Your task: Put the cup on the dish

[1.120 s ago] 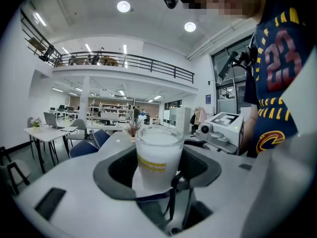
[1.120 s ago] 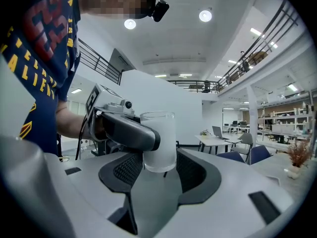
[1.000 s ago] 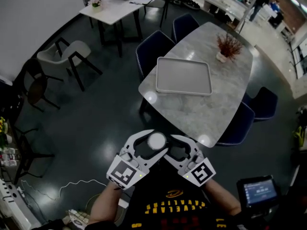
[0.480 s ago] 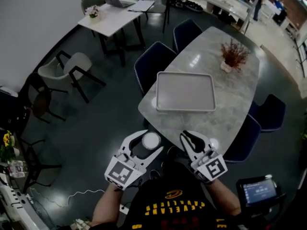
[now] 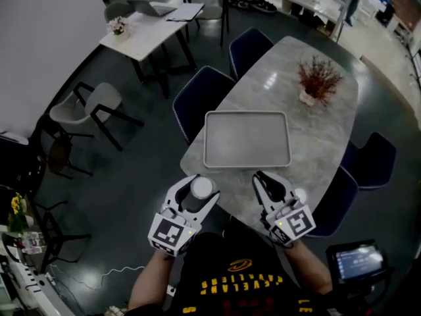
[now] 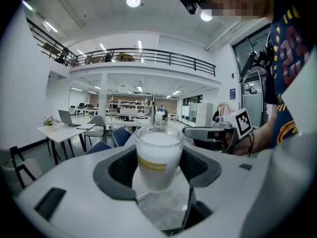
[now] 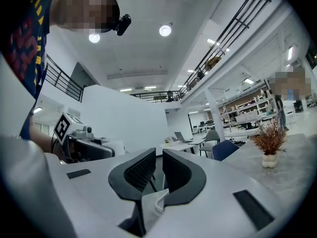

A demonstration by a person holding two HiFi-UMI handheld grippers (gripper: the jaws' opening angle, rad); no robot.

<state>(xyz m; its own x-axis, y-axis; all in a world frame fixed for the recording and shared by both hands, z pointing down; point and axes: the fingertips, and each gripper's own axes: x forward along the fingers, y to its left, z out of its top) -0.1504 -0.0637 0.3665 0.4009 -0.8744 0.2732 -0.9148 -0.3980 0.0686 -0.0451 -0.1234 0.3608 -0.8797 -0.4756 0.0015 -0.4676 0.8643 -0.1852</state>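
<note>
A clear cup (image 5: 202, 186) with milky white contents and a yellow band hangs in the air, with my left gripper (image 5: 198, 194) shut on it. In the left gripper view the cup (image 6: 157, 155) stands upright between the dark pads of the left gripper (image 6: 157, 171). The dish is a grey rectangular tray (image 5: 247, 139), bare, on the marble table (image 5: 322, 127) ahead. My right gripper (image 5: 262, 179) is level at the table's near edge. Its jaws have just been closing with nothing between them, and the right gripper (image 7: 157, 161) now stands shut.
A potted reddish plant (image 5: 316, 78) stands on the table beyond the tray. Dark blue chairs (image 5: 197, 97) (image 5: 371, 160) ring the table. A white table (image 5: 148, 25) with a laptop stands far left. A small screen (image 5: 355, 262) sits low at the right.
The right gripper's jaws went from wide open to shut and it drew away from the left one. Both grippers and the view have moved toward the table and tray.
</note>
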